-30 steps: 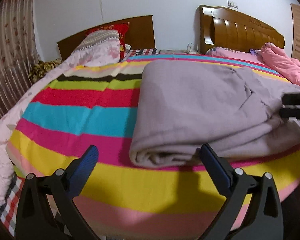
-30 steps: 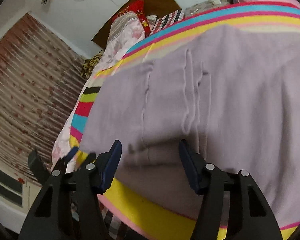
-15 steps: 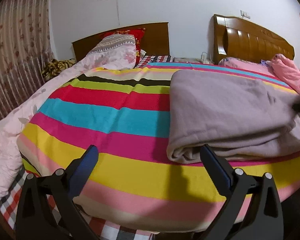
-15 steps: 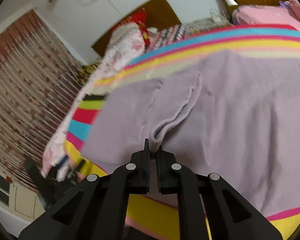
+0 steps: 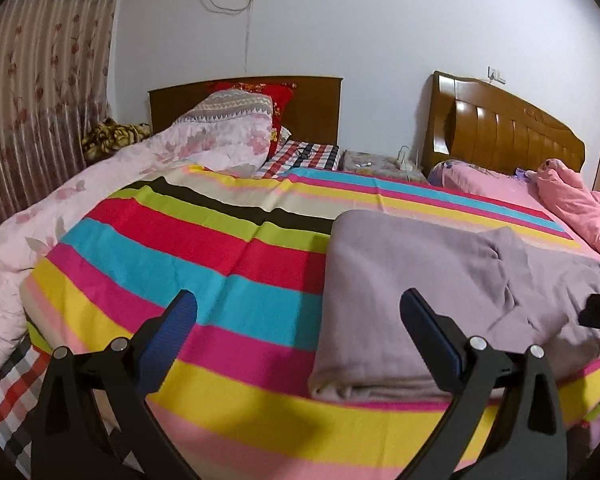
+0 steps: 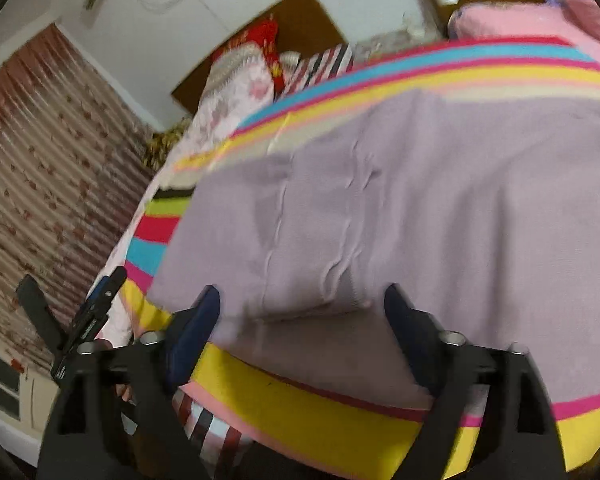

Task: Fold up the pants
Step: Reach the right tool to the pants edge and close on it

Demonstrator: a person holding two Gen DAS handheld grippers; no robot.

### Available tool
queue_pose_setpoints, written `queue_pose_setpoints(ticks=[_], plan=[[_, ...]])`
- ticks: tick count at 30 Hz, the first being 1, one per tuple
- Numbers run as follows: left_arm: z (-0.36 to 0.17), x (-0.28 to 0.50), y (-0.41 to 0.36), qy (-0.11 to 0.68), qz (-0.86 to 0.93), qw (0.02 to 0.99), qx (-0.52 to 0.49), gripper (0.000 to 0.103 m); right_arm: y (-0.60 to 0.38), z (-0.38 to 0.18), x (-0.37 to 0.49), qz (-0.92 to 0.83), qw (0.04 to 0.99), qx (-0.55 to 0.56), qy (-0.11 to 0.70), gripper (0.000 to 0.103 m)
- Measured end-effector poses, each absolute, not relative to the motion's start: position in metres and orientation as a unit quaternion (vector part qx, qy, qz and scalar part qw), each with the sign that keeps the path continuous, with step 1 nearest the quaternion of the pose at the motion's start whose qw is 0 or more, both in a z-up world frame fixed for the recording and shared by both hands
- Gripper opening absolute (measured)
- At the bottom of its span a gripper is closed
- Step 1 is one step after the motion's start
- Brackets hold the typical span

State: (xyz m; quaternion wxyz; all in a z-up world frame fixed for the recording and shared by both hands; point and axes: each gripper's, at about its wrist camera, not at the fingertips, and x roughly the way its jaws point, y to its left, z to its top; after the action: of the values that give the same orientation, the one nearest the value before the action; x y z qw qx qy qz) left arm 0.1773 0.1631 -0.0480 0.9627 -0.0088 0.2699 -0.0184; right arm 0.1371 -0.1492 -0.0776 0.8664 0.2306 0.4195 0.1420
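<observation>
Pants (image 5: 432,292), folded lilac, lie at the near right edge of the striped bed (image 5: 204,264). Left tool (image 5: 298,312) hangs wide open, empty, before them. Right tool (image 6: 302,304), likewise agape and empty, shows blurred waistband ridges; only the left view reaches the pink quilt (image 5: 576,200), cut off rightward.

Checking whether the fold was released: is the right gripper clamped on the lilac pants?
No, the right gripper has its jaws spread wide, with the folded lilac fabric pants lying free on the striped bedsheet.
</observation>
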Motion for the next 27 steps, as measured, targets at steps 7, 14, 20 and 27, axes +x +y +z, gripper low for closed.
queue_pose_setpoints(ticks=[7, 14, 20, 27], plan=[[-0.095, 0.223, 0.121, 0.366, -0.01, 0.926, 0.089, 0.101, -0.135, -0.105, 0.166, 0.151, 0.834, 0.195, 0.493, 0.069], [-0.101, 0.233, 0.142, 0.402, -0.044, 0.914, 0.012, 0.101, -0.136, -0.11, 0.192, 0.172, 0.818, 0.242, 0.493, 0.063], [-0.104, 0.231, 0.144, 0.396, -0.045, 0.917, 0.0, 0.102, -0.143, -0.114, 0.189, 0.198, 0.813, 0.249, 0.488, 0.04], [-0.088, 0.209, 0.146, 0.346, -0.027, 0.938, -0.001, 0.101, -0.139, -0.098, 0.182, 0.206, 0.836, 0.231, 0.454, 0.013]])
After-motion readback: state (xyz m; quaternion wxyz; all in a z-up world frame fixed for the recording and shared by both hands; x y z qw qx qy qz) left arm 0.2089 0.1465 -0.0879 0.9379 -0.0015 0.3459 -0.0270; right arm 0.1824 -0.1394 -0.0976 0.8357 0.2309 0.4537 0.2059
